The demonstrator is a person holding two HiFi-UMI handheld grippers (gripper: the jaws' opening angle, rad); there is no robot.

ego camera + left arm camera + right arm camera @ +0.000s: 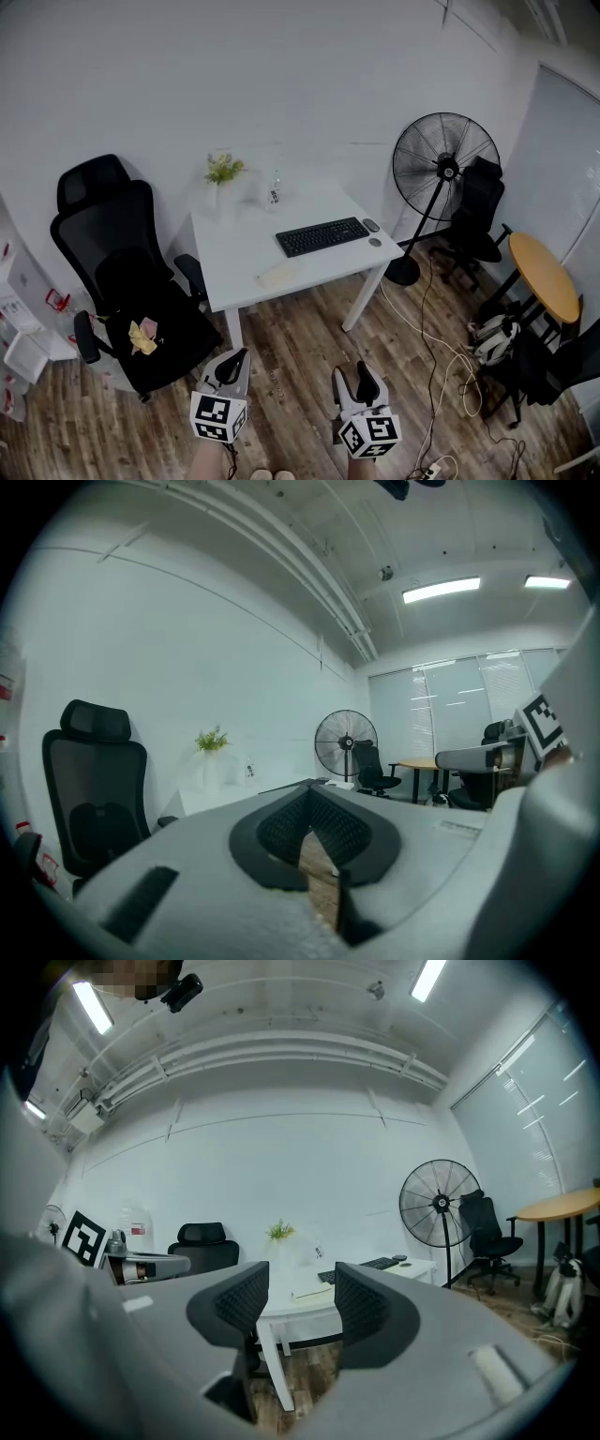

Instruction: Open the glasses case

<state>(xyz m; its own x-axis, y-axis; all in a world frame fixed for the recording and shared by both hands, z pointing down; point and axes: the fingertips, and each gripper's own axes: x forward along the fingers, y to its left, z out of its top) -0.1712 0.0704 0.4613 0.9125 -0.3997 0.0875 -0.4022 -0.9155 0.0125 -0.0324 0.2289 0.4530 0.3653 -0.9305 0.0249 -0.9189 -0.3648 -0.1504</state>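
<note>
With the jaws of my left gripper (309,799) pinched together on nothing and those of my right gripper (300,1288) wide and empty, both well apart from the pale glasses case (280,275) near the front edge of the white desk (234,253) at frame centre, I judge it light, stiff and slippery, best pinned at its base and lifted by the lid's lip.

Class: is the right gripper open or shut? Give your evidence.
Open: the right gripper holds its pads well apart, nothing between them; the white table shows through the gap.
</note>
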